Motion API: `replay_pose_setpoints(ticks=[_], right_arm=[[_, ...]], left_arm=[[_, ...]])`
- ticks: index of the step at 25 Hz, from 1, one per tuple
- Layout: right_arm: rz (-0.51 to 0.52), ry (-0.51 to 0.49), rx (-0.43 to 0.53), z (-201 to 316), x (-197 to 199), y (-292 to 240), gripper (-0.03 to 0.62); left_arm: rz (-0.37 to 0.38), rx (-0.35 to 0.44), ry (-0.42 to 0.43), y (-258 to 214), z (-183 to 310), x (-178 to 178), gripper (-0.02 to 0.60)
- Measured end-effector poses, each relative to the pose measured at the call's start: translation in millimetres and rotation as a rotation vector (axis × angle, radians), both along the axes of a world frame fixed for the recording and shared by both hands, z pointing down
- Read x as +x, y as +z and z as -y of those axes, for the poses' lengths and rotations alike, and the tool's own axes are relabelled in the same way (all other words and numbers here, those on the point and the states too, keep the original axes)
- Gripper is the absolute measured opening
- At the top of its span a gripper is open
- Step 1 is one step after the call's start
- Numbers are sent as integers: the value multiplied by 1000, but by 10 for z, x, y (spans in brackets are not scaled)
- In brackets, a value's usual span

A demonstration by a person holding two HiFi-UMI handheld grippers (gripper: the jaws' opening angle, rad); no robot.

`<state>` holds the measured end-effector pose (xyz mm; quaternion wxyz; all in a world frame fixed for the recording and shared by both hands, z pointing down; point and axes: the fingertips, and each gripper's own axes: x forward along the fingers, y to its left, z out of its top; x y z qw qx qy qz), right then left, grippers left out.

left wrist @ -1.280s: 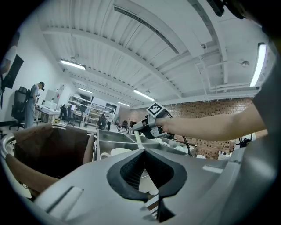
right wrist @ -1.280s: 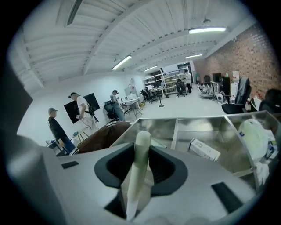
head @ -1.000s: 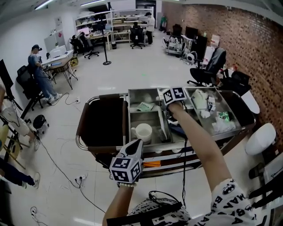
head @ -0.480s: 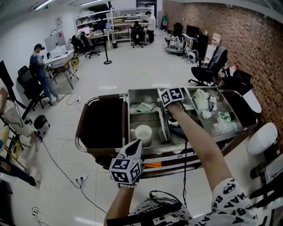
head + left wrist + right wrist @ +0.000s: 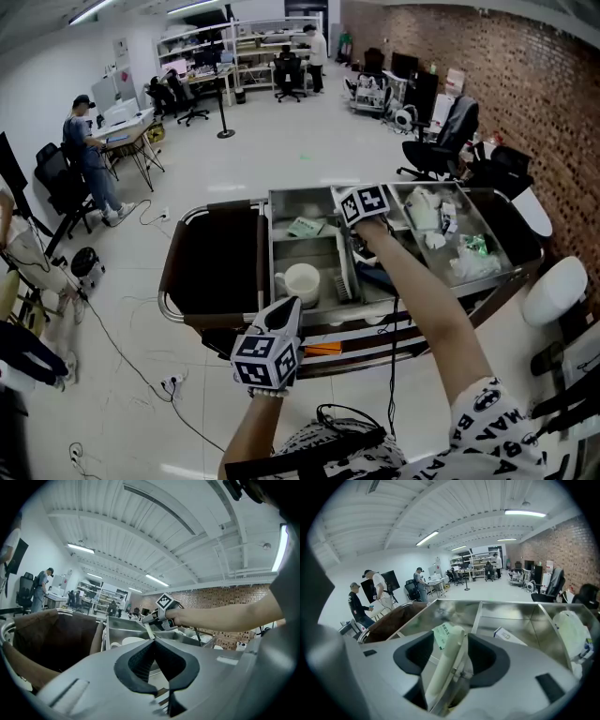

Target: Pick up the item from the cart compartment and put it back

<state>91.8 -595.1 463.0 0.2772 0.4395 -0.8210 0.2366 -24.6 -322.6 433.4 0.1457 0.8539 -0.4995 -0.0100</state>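
The cart holds several steel compartments. A cream-handled brush leans on the divider of the middle compartment. My right gripper reaches down over it. In the right gripper view the brush handle stands between the jaws of that gripper. The jaws are opening and the pads stand clear of the handle on both sides. My left gripper hangs in front of the cart's near edge, shut and empty, with its tips meeting.
A white mug sits left of the brush, with a green packet behind it. The right compartment holds a white box and white bags. A brown bag fills the cart's left end. People stand at desks far left.
Hardly anything differs: the right gripper stays over the brush at the divider, and the left gripper hangs in the same place.
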Motion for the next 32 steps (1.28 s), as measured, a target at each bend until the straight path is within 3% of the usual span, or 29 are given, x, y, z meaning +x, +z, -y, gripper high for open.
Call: replay_pose_setpoints(ticks=[6,11,12,14,15,20,24,32], right_arm=[[22,15,62,-101,61,-256,245],[199,-24,207,-607,9,-853,239],[232,-34,251,-783,-5,-985,198],[285,-41,344,-1161,-11,-1214,45],[312,-39,380,-1366,-4,-1290,9],[431,11,429,-2410,111,-1286,0],[438,48,456,-2978,137,-1140,0],[337,44,518,-3618,-6,-901,0]], left_arm=[[4,3,26,-17,-95,41,0],[0,7,44,-15,-239,16,0],[-2,7,48,-11,-270,8,0],[-8,8,54,1,-333,-8,0],[-11,7,60,14,-373,-14,0],[-39,-13,111,92,-619,13,0],[-49,-13,138,117,-781,-4,0],[-36,10,113,79,-1027,-61,0]])
